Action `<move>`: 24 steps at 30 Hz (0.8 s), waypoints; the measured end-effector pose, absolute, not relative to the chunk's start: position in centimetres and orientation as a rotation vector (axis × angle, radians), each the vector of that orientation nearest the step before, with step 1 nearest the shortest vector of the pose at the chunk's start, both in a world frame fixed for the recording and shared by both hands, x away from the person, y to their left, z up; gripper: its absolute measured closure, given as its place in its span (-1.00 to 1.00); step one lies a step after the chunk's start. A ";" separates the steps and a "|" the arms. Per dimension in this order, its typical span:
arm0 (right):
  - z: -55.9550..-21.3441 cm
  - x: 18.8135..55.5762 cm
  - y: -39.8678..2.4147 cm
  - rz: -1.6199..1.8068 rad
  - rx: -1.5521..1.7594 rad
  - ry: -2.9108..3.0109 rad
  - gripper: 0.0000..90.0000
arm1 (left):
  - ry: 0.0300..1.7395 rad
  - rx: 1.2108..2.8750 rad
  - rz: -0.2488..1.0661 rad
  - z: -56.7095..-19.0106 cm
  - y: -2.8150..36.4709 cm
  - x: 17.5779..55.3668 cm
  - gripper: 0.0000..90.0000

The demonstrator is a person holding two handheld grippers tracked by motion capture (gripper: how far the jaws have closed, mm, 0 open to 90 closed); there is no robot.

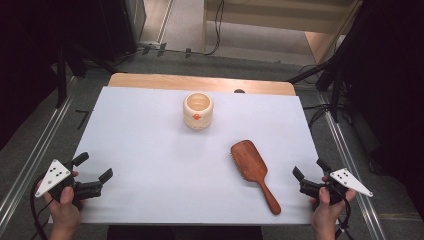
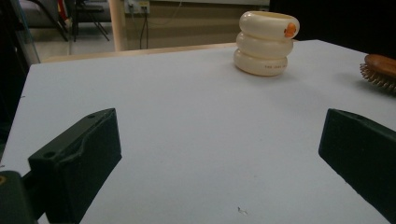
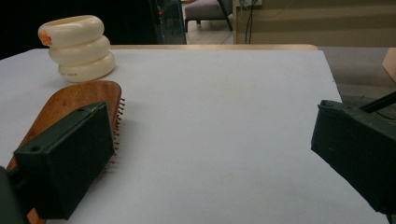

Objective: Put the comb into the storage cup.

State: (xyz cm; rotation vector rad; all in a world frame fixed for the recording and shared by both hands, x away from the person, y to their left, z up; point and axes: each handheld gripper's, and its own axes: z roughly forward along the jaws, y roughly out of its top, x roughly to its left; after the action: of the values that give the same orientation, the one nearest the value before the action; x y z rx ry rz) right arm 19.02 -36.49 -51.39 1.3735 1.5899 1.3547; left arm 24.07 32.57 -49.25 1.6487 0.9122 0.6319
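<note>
My left gripper (image 1: pixel 96 167), jaws wide and holding nothing, rests at the white table's (image 1: pixel 150 150) near-left corner. The cream ribbed ceramic cup (image 1: pixel 198 111) stands centre-back, its interior looking empty. The brown wooden paddle hairbrush (image 1: pixel 254 173) lies bristles-down just beside my right gripper (image 1: pixel 310 172), jaws wide, unladen.

In the left claw's view the hairbrush (image 2: pixel 380 70) is cut off at the right edge; beside the right claw (image 3: pixel 212 154), its near jaw hides the brush handle.
</note>
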 end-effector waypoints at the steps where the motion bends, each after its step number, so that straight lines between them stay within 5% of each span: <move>1: -51.3 19.0 -36.5 1.361 1.371 1.595 -1.00 | 0.914 1.648 0.631 -49.3 32.5 24.1 -1.00; 4: -51.2 18.9 -36.5 1.359 1.365 1.604 -0.88 | 0.918 1.651 0.628 -49.3 32.5 24.1 -1.00; 24: -46.8 17.5 -34.5 1.297 1.319 1.735 -0.98 | 0.908 1.663 0.627 -49.3 32.4 24.2 -1.00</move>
State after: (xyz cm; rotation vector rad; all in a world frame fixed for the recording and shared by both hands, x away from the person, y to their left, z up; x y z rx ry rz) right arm 17.54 -34.45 -46.81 1.3194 1.7345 1.2970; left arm 24.17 32.37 -49.32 1.6635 0.9079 0.6269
